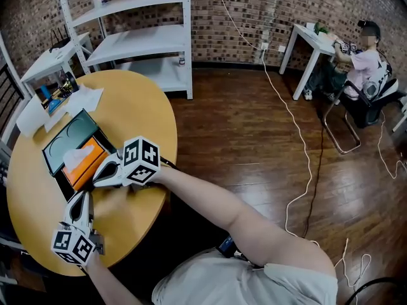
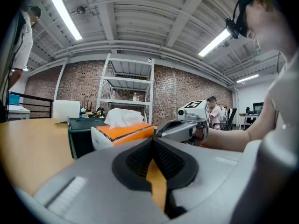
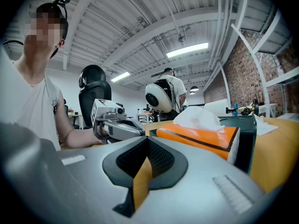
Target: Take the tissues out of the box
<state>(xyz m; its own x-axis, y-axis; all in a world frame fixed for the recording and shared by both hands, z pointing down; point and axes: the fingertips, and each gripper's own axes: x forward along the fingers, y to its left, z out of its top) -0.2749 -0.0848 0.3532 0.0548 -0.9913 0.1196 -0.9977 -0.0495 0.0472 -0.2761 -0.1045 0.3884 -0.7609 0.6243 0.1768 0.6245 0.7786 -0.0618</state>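
Note:
An orange tissue box [image 1: 88, 162] sits in a dark green open case [image 1: 71, 135] on the round wooden table [image 1: 137, 116]. A white tissue [image 1: 77, 157] sticks up from its top. My right gripper [image 1: 100, 173] is shut and empty, its tip right beside the box's near right end. My left gripper [image 1: 79, 200] is also shut and empty, a little nearer to me and pointing at the box. In the left gripper view the shut left gripper [image 2: 152, 141] faces the box [image 2: 126, 132] and tissue [image 2: 123, 117]. From the right gripper [image 3: 147, 141] the box [image 3: 198, 137] lies to the right.
Loose white sheets [image 1: 84, 98] lie on the table beyond the case. A white shelf unit [image 1: 143, 40] and a small white side table [image 1: 51, 61] stand behind. A person [image 1: 362, 59] sits at a desk far right. A white cable [image 1: 299, 138] trails over the wooden floor.

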